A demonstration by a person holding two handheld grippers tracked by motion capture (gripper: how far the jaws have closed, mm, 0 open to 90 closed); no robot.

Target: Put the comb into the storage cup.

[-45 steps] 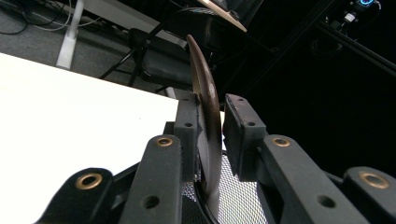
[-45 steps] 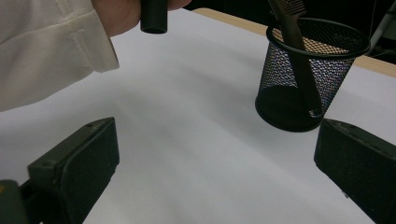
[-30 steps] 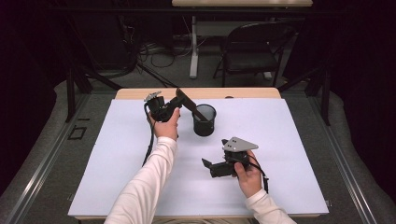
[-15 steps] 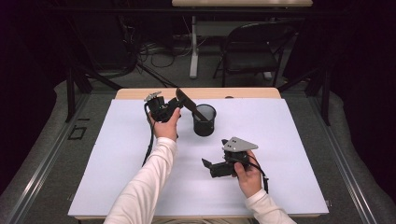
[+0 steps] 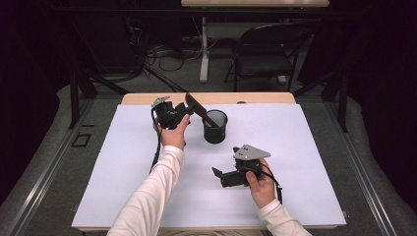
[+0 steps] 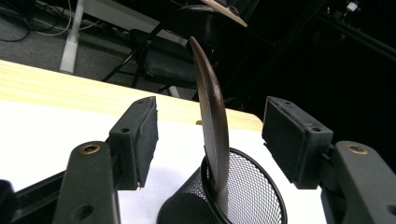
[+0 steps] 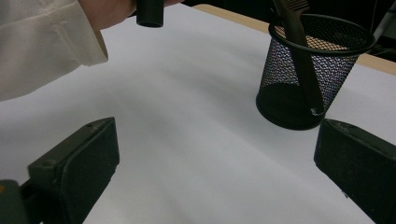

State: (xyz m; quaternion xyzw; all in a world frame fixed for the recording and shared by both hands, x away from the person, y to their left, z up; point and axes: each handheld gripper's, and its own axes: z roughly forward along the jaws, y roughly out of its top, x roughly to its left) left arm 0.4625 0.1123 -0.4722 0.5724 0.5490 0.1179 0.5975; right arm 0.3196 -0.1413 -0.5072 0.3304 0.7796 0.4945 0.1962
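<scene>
A black mesh cup (image 5: 215, 127) stands on the white table cover, toward the back. A dark brown comb (image 5: 199, 109) leans in it, its top tilted left. My left gripper (image 5: 189, 107) is held at the comb's upper end. In the left gripper view the comb (image 6: 212, 112) rises out of the cup (image 6: 243, 196) between the jaws of the left gripper (image 6: 215, 135). Those jaws have just been opening, and both pads stand clear of the comb. My right gripper (image 5: 217, 175) rests low at the front right, open with nothing between its jaws, and points left.
The white cover (image 5: 305, 147) spans most of the wooden table (image 5: 255, 98). In the right gripper view the cup (image 7: 308, 70) with the comb (image 7: 299, 42) stands at upper right, and the other arm's white sleeve (image 7: 42, 42) at upper left. A chair (image 5: 265, 54) stands beyond the table.
Both hands and the comb keep their places. In the high view the left jaws' widening is too small to make out.
</scene>
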